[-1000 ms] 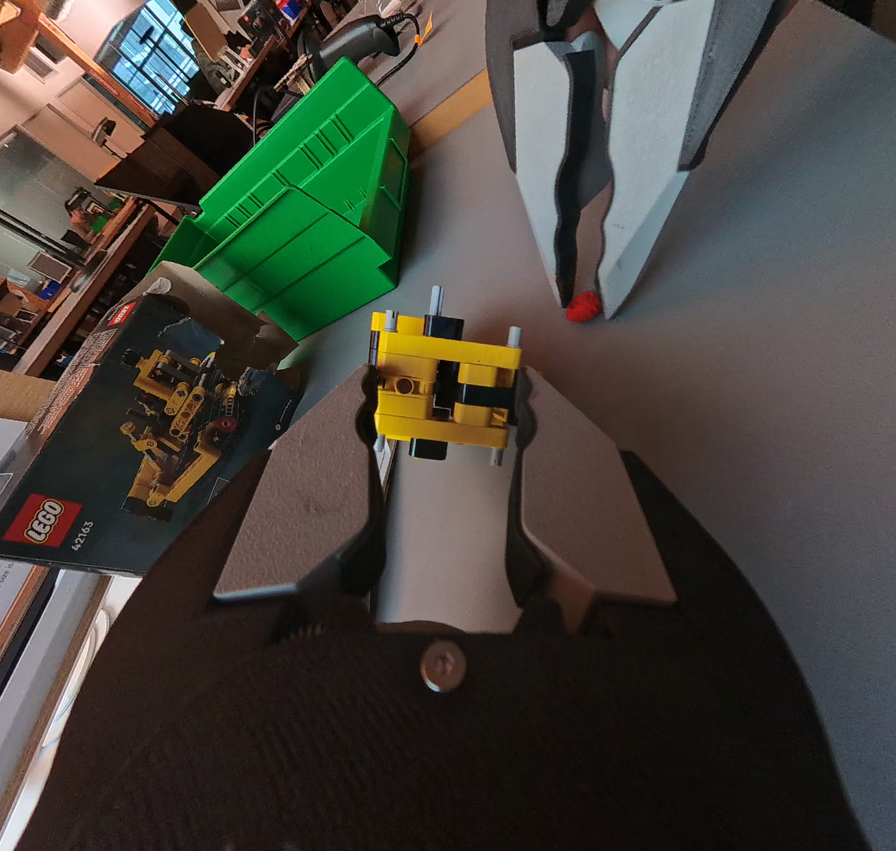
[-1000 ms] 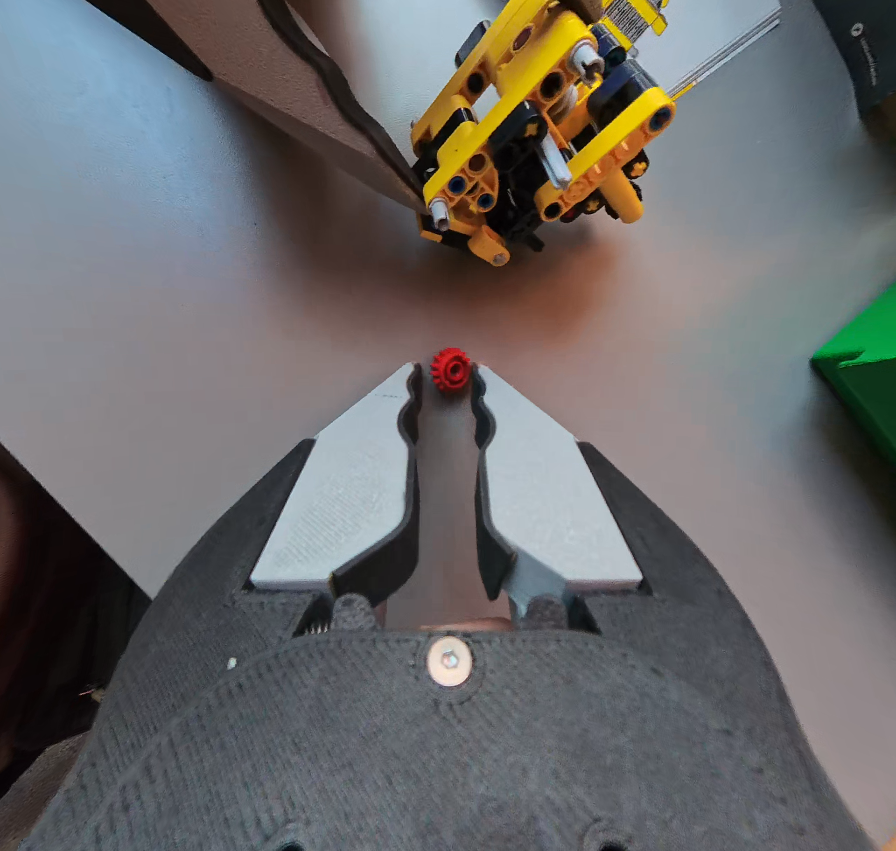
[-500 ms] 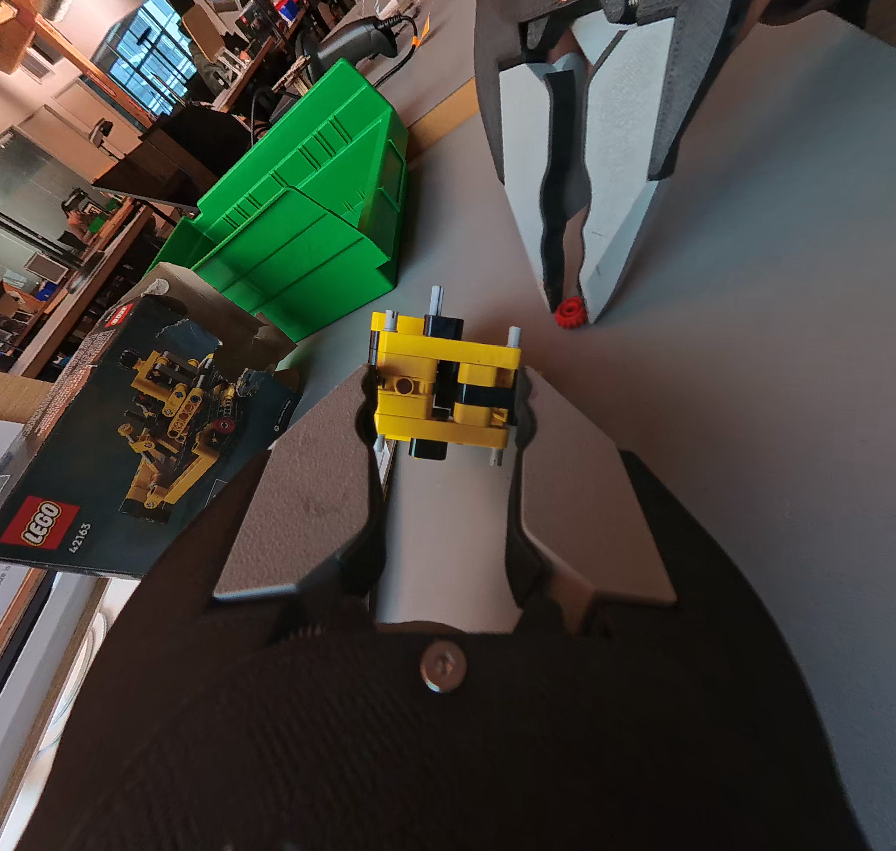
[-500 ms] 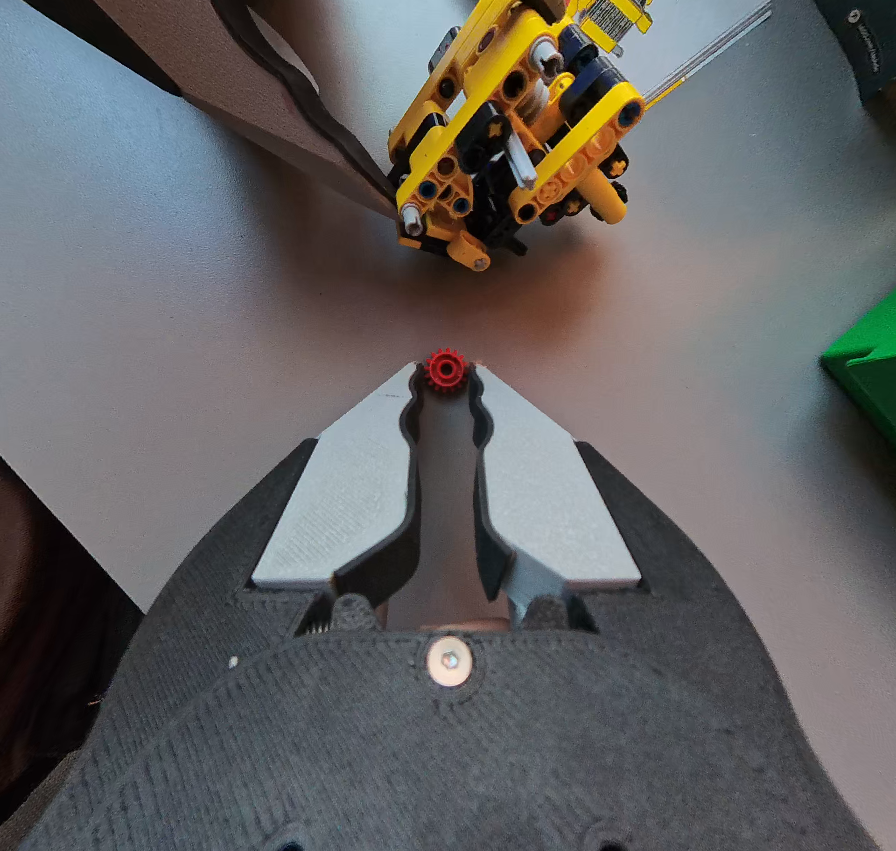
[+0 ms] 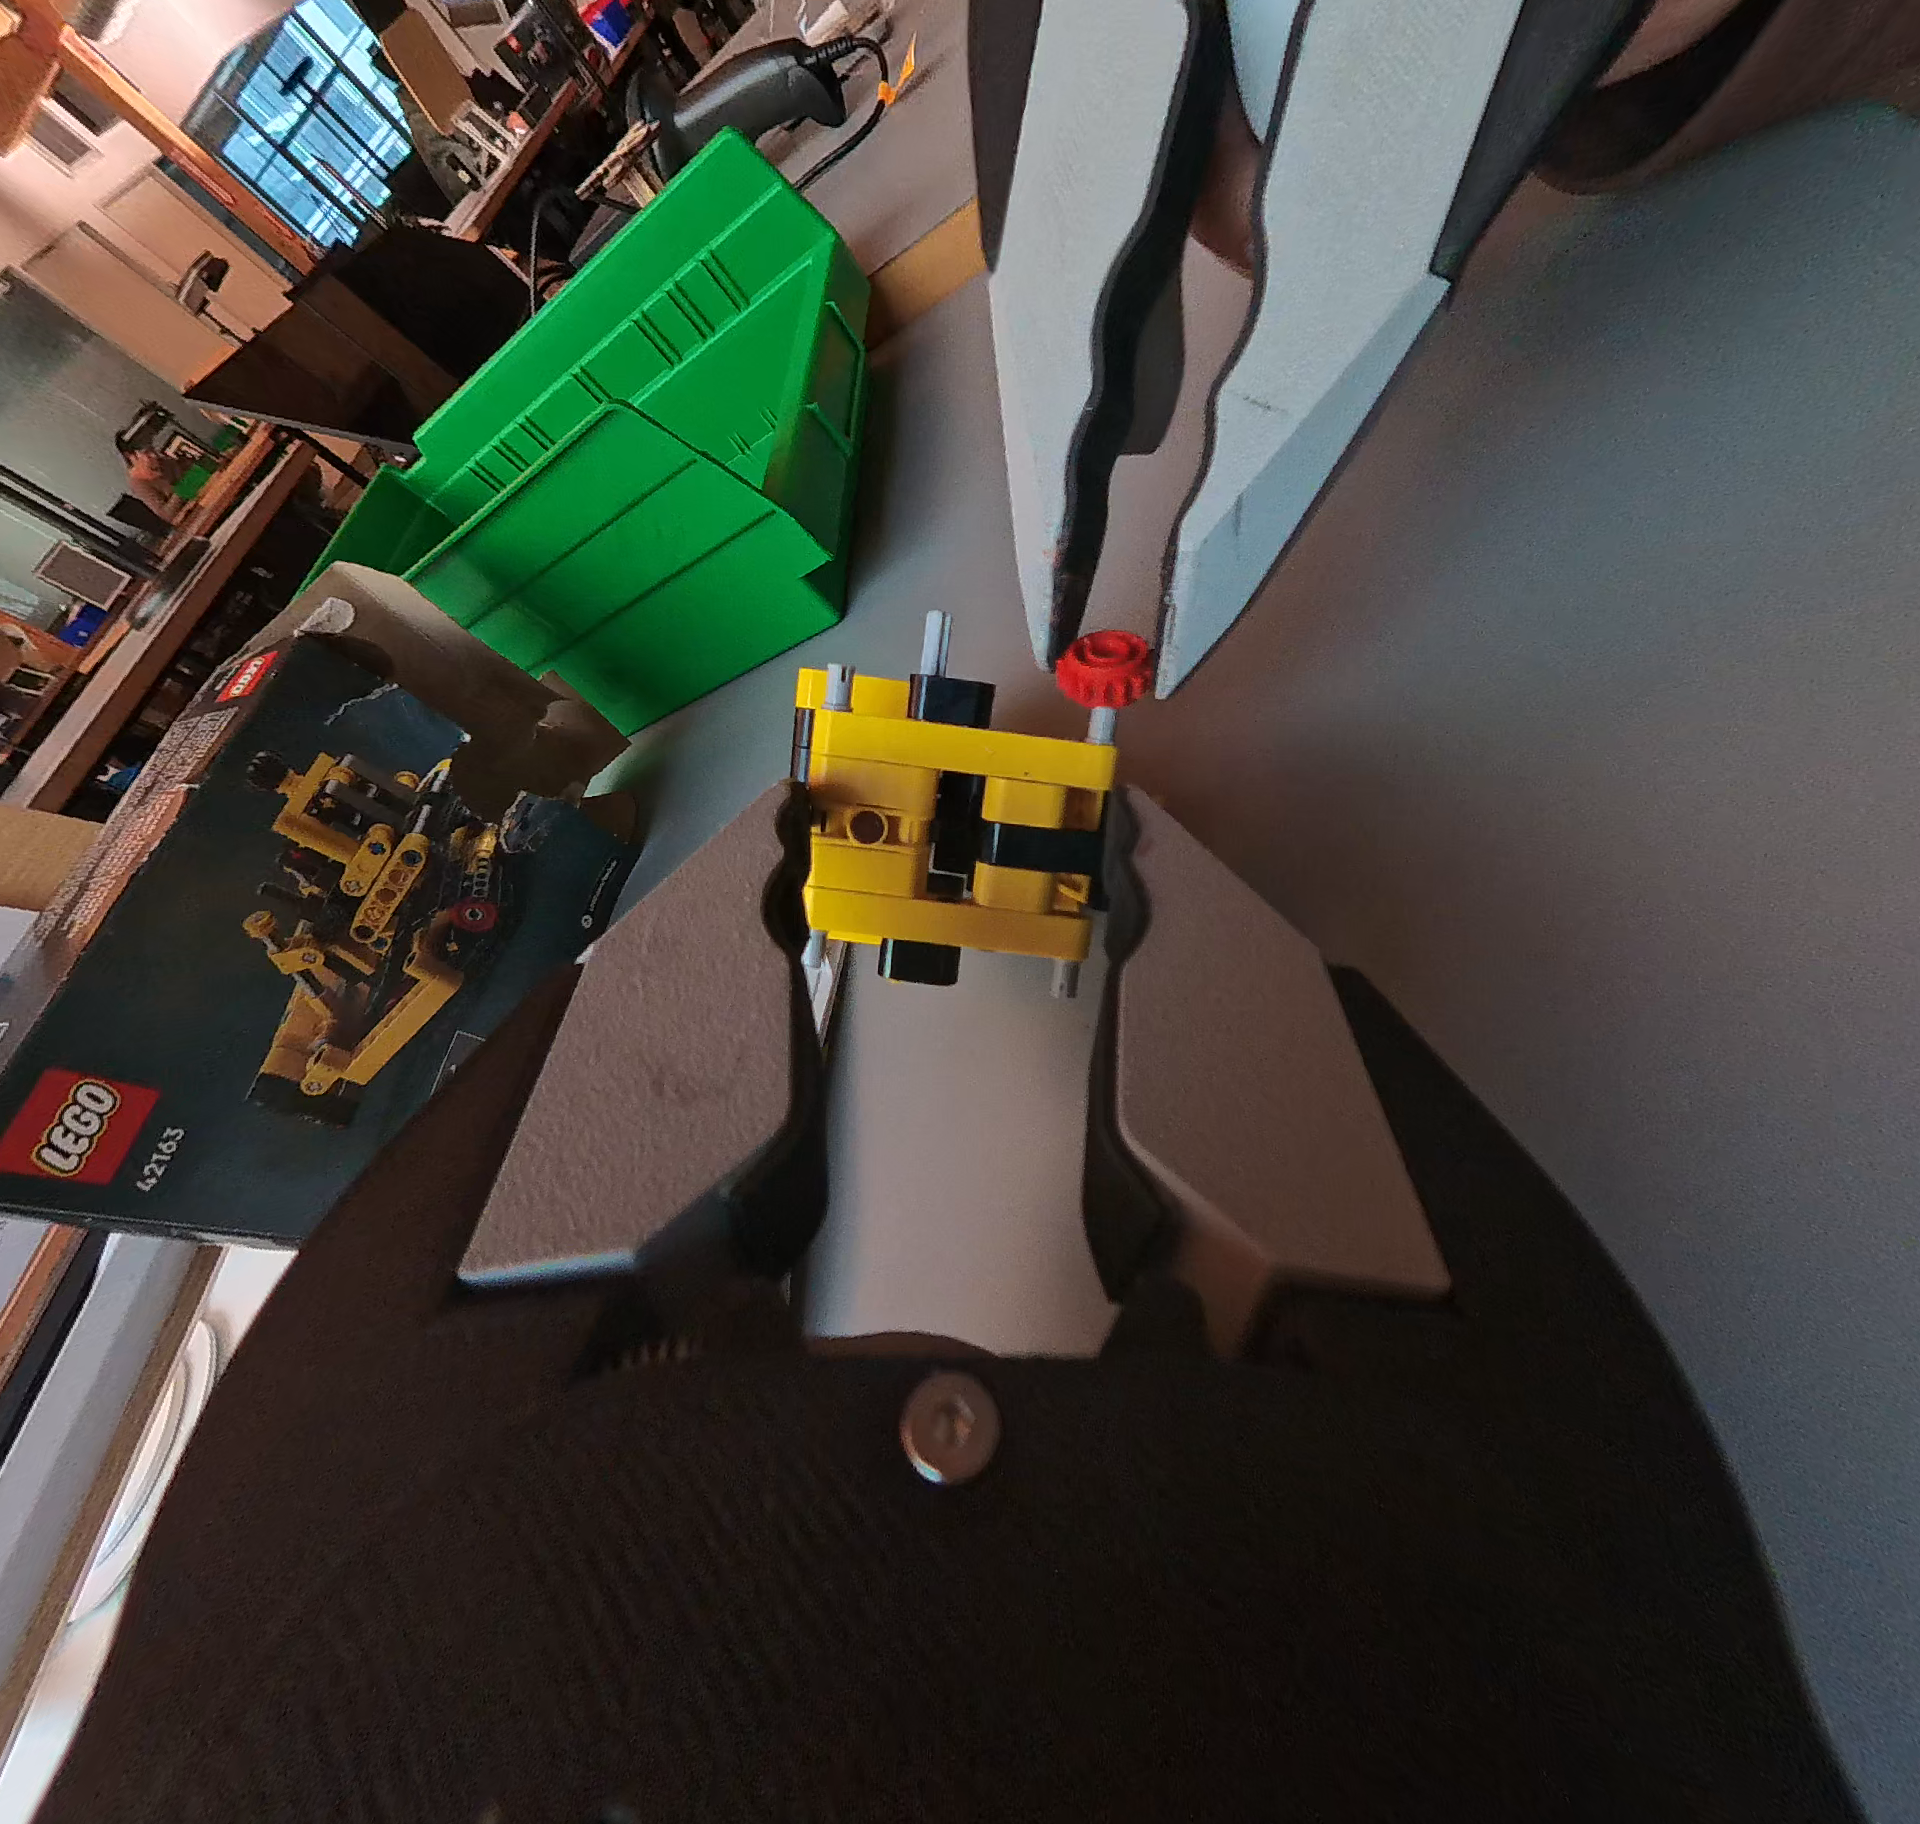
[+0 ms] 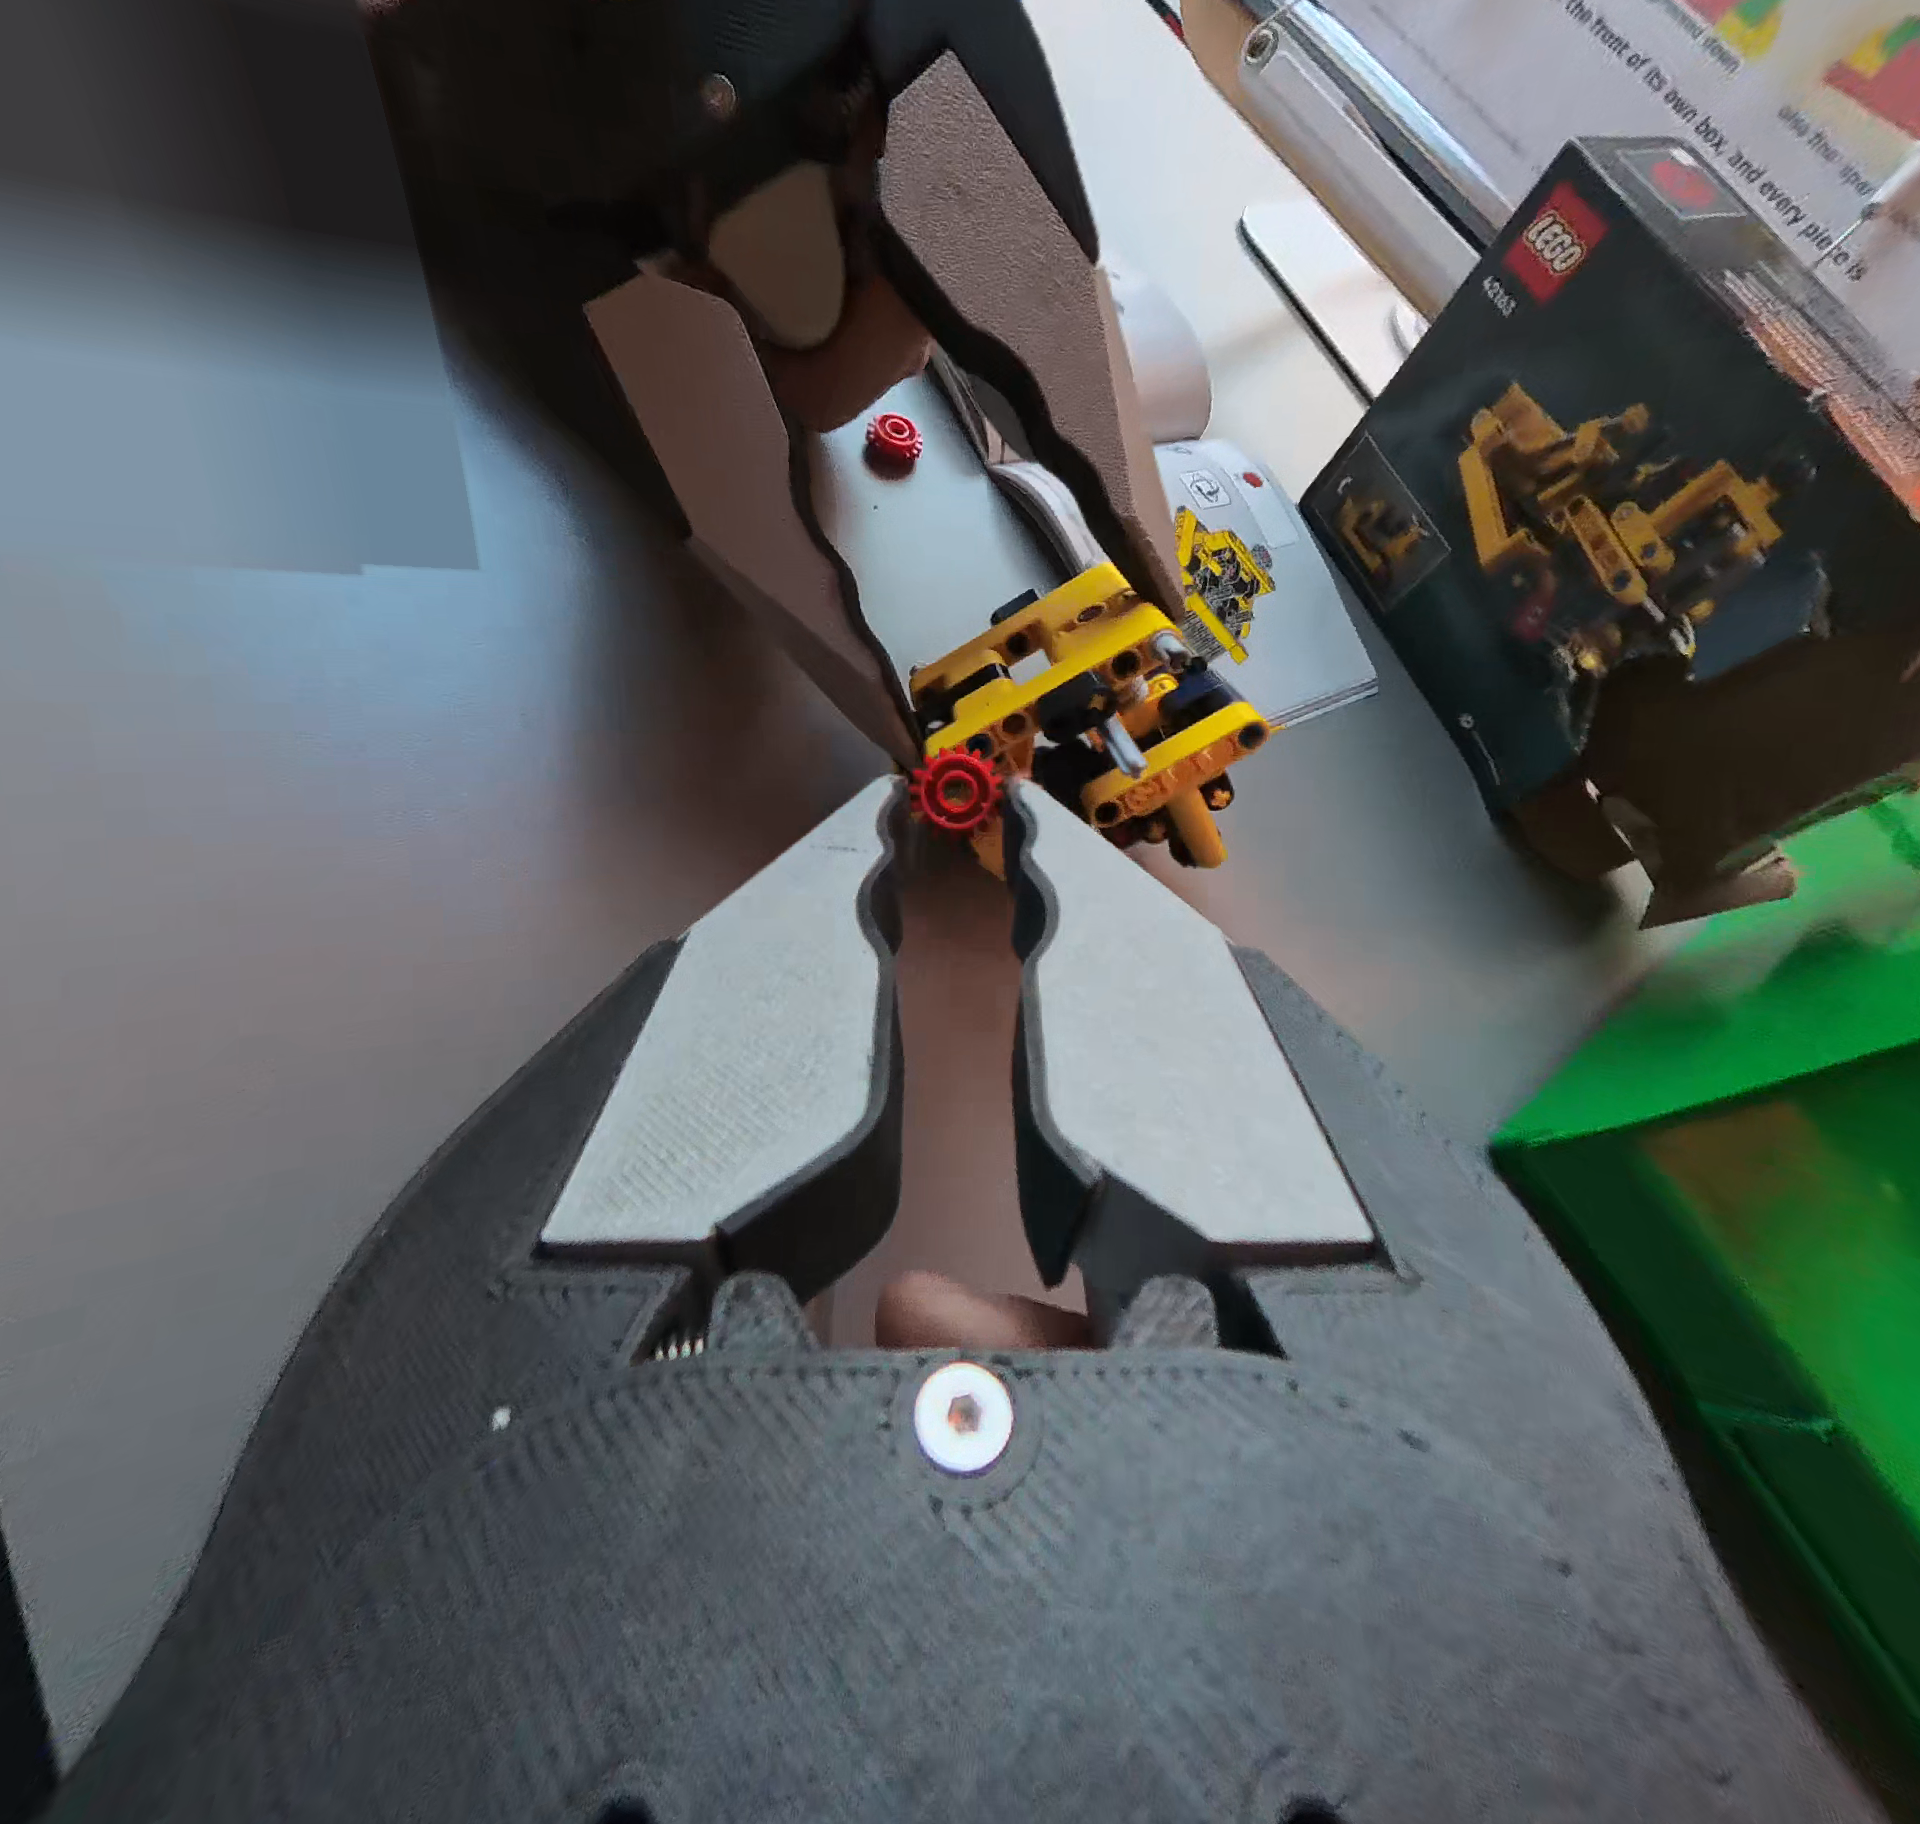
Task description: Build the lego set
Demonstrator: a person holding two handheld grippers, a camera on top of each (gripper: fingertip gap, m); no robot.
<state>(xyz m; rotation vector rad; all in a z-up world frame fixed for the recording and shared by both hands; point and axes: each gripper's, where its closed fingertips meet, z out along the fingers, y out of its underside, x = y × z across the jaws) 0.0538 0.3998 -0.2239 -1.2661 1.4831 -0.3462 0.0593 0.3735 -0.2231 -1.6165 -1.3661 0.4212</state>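
Note:
My left gripper (image 5: 951,839) is shut on a yellow and black lego assembly (image 5: 951,824) with grey axles sticking out, held above the grey table (image 5: 1610,735). My right gripper (image 6: 951,808) is shut on a small red gear (image 6: 953,787). In the left wrist view the red gear (image 5: 1103,668) sits at the tip of the assembly's right grey axle (image 5: 1099,725), pinched by the right gripper (image 5: 1107,673) coming from above. In the right wrist view the assembly (image 6: 1091,709) lies just behind the gear, held by the left gripper (image 6: 1029,673).
A green bin (image 5: 644,465) stands beyond the assembly; it also shows at the right (image 6: 1745,1203). The dark lego box (image 5: 281,933) lies left, also seen in the right wrist view (image 6: 1621,527). A second red gear (image 6: 894,441) lies on the table. An instruction booklet (image 6: 1278,621) lies nearby. My left and right fingertips are right by each other.
My right gripper has carried the red gear up off the table to the assembly's right grey axle. The left gripper has kept its hold on the assembly.

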